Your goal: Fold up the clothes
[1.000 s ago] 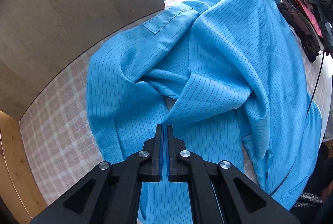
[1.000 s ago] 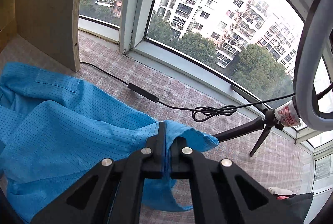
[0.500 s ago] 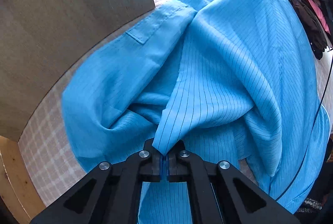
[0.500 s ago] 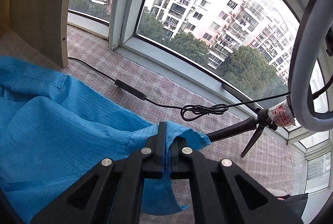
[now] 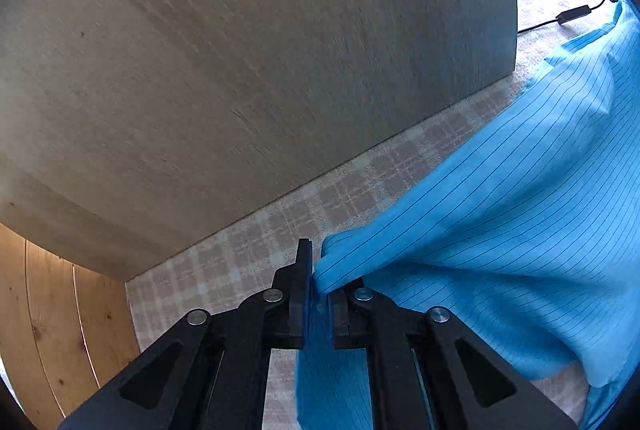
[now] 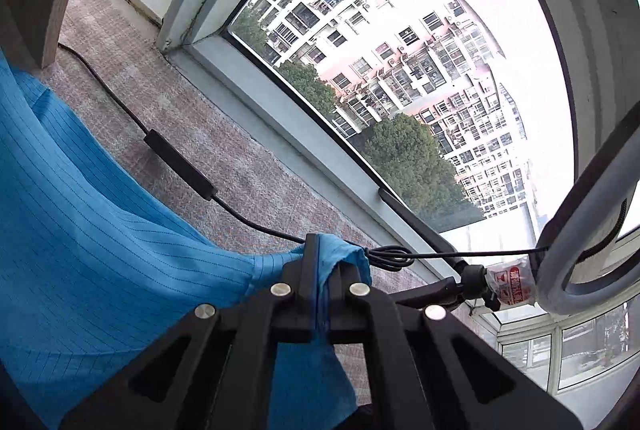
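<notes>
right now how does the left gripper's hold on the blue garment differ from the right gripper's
The left gripper pinches a bunched fold of the blue garment, which stretches away to its right; the right gripper pinches an edge, with cloth draped over one finger and the bulk to its left. The left faces a wooden panel; the right faces the window. Both have their jaws shut on the cloth, lifting it off the checked surface.

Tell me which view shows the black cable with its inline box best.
The right wrist view: the cable runs unblocked across the checked cloth, inline box in plain sight. The left wrist view catches only a small, distant stretch of it at the top right.
</notes>
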